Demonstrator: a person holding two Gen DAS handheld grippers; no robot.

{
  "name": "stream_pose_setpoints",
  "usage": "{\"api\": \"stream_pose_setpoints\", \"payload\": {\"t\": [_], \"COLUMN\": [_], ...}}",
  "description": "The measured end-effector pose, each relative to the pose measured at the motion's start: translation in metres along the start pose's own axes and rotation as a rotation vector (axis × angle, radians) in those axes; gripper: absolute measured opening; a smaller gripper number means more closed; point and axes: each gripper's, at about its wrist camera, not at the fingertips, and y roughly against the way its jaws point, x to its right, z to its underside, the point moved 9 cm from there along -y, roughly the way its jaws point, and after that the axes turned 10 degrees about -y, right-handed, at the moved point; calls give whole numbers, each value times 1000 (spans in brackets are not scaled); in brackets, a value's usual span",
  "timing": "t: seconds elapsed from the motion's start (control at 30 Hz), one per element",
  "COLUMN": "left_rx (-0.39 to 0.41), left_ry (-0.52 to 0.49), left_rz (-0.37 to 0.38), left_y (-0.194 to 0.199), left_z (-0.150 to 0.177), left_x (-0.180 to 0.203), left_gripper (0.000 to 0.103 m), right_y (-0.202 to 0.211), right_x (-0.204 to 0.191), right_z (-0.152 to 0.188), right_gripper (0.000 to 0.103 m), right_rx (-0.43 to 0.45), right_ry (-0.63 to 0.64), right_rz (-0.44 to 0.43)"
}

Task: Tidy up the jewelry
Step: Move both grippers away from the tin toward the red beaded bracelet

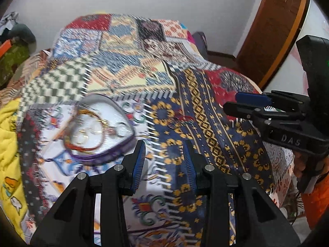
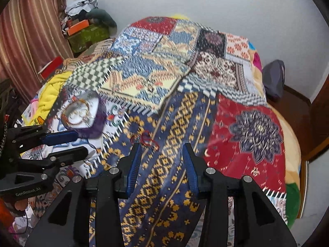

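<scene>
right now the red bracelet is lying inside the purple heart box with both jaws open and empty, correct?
Not quite. The red bracelet lies on the blue and yellow patch of the quilt, outside the purple heart box, as the right wrist view shows. Both sets of jaws are open and empty.

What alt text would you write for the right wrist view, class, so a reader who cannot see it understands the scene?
The open right claw hovers over a patchwork bedspread, just short of a loose red bracelet lying on the blue-and-gold panel. To the left, the open left claw points toward a purple heart-shaped box holding blurred jewelry.
</scene>
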Motion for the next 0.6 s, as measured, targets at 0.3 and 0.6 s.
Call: {"api": "stream_pose_setpoints", "payload": {"t": [0.3,0.6], "left_rx": [-30,-93], "left_ry": [-73,-68], "left_rz": [0,-17], "left_y": [-48,-83], "left_z": [-15,-17], "left_x": [21,13], "left_gripper": [28,22], "right_y": [-6,-12], "right_x": [28,37], "right_z": [6,8], "right_gripper": [37,38], "right_rx": [-18,-21], "right_ry": [-45,-47], "right_rz": [-7,-21]}}
